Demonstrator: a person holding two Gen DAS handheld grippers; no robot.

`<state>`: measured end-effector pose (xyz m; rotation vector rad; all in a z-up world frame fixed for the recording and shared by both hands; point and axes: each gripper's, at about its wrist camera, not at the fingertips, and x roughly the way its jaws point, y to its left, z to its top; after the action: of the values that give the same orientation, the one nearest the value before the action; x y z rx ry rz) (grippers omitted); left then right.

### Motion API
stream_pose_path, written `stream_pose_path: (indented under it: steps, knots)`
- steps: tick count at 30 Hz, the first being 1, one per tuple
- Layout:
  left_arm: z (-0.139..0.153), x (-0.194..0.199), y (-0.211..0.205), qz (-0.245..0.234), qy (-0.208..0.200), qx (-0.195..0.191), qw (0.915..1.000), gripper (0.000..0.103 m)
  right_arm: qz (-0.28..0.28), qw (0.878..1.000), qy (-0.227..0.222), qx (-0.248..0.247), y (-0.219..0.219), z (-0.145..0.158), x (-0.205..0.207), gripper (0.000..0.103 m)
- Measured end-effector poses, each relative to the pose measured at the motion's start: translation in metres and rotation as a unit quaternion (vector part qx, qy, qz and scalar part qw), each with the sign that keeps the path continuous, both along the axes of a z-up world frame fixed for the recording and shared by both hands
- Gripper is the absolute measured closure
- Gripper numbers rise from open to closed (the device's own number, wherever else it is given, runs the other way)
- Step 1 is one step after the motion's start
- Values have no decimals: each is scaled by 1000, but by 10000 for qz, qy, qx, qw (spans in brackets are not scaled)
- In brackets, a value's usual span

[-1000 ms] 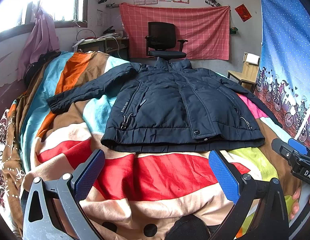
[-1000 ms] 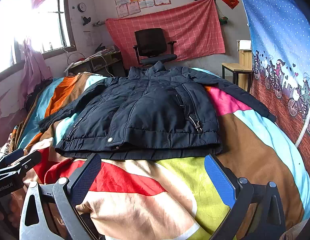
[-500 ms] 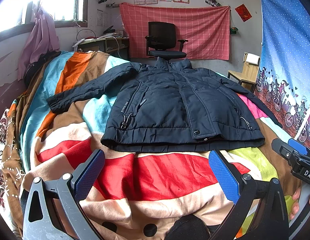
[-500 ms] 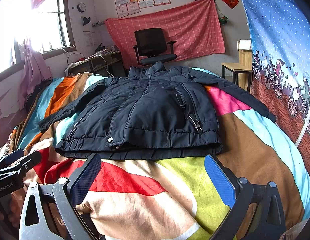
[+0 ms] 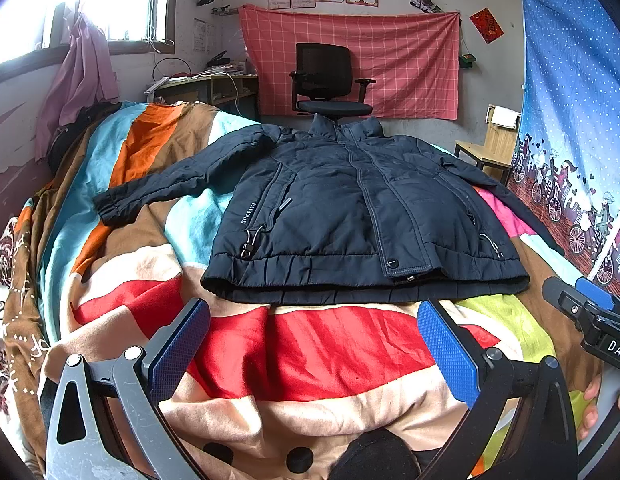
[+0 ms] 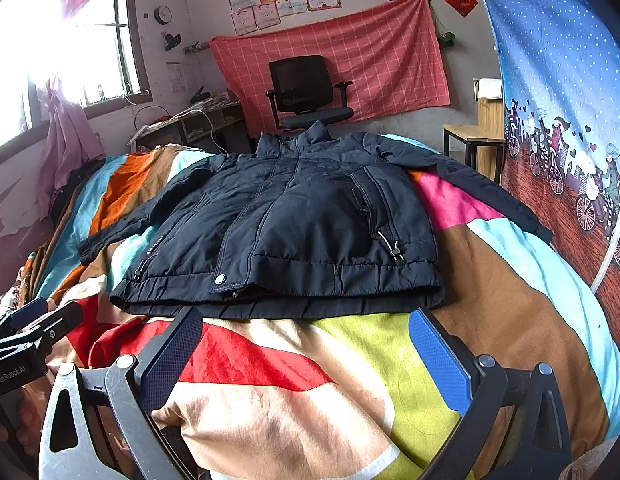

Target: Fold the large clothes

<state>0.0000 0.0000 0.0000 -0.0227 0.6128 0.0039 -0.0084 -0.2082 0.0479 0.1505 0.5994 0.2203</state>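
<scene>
A dark navy padded jacket lies flat and face up on the bed, collar at the far end, hem towards me, both sleeves spread out to the sides. It also shows in the right wrist view. My left gripper is open and empty, a little short of the hem. My right gripper is open and empty, just short of the hem's right half. The right gripper's body shows at the right edge of the left wrist view; the left gripper's body shows at the left edge of the right wrist view.
A colourful patchwork blanket covers the bed. A black office chair and a desk stand beyond the bed's far end. A wooden stool and a blue curtain are on the right. Pink cloth hangs at the left window.
</scene>
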Motion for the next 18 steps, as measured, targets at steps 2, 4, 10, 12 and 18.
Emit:
stream_pose_path:
  steps: [2,4,10,12,18]
  knots:
    - [0,0,0,0,-3,-4,10000,1,0,10000,0,2,0,0,0,0]
    - [0,0,0,5,0,-5,10000,1,-2,10000,0,1,0,0,0,0]
    - [0,0,0,14,7,-11,10000,1,2,10000,2,5,0,0,0,0]
    - [0,0,0,20,17,-14,10000,1,1,10000,5,-1,-1,-1,0,0]
    - [-4,4,-1,4,142,-17,9999,1,-147,9996,221,-25,-3,-4,4,0]
